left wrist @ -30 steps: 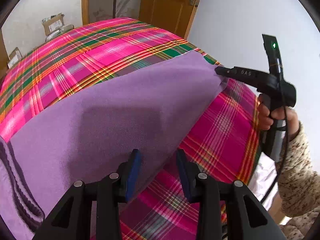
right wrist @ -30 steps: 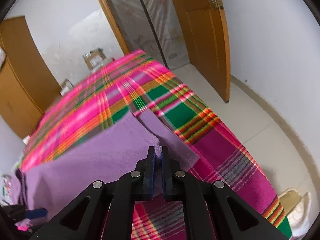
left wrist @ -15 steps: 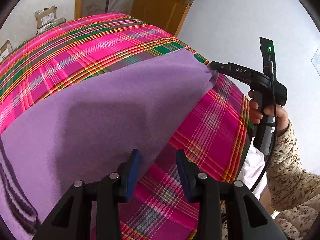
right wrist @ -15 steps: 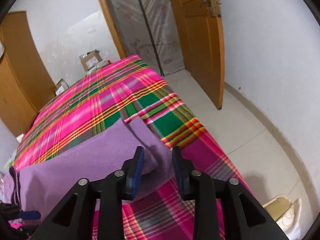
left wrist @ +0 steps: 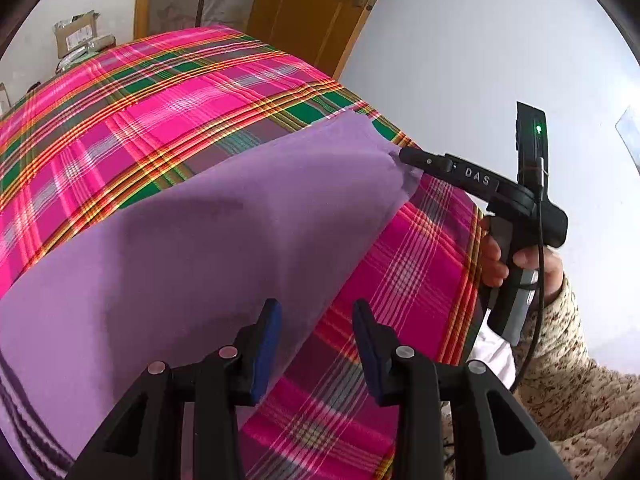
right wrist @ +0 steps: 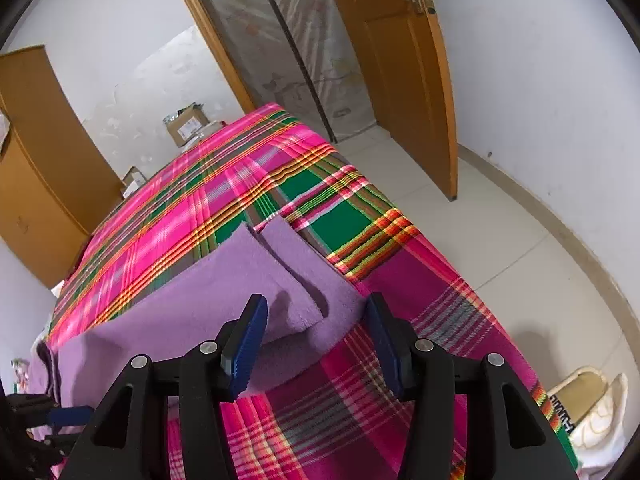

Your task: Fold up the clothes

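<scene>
Both grippers have their jaws spread wide, gripping nothing. Left gripper (left wrist: 314, 332) hovers over the near edge of the purple garment (left wrist: 208, 248), which lies flat on the plaid bedspread (left wrist: 132, 96). Right gripper (right wrist: 316, 332) sits at its far right corner.

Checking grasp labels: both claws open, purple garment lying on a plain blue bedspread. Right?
Not quite: the bedspread is pink-and-green plaid, not plain blue, as the right wrist view shows. Both the left claw and right claw are open, and the purple garment lies on it.
</scene>
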Demonstrator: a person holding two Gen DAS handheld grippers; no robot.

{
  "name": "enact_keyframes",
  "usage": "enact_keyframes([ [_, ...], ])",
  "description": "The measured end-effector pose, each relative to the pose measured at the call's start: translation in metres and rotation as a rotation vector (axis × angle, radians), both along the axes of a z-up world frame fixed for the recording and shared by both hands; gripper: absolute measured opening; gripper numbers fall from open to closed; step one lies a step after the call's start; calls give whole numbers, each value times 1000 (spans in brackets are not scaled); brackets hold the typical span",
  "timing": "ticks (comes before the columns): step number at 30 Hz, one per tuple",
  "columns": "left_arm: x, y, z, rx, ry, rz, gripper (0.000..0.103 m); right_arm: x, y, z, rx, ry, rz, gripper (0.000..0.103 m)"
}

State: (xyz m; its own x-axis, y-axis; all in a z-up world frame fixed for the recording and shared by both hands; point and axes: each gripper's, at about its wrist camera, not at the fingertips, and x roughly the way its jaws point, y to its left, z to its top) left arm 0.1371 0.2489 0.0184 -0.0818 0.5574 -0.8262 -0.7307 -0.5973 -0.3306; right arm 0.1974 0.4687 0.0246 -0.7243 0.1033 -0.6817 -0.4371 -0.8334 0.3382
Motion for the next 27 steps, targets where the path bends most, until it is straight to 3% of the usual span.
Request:
enact_keyframes([
  [3, -2, 3, -3, 1, -14, 1, 37, -3, -2, 0, 2, -1, 3, 49],
  [5, -3, 4, -6, 0, -22, 0, 37, -4, -3, 0, 4, -1, 5, 27],
  [11, -6, 4, -9, 9, -34, -3, 37, -10, -8, -1, 8, -3, 12, 14],
  [18, -2, 4, -11, 10, -19, -23, 37, -12, -6, 13, 34, 41, 1, 12],
  [27, 0, -2, -12, 26, -24, -40, 37, -14, 2, -3, -19, -20, -11, 12],
])
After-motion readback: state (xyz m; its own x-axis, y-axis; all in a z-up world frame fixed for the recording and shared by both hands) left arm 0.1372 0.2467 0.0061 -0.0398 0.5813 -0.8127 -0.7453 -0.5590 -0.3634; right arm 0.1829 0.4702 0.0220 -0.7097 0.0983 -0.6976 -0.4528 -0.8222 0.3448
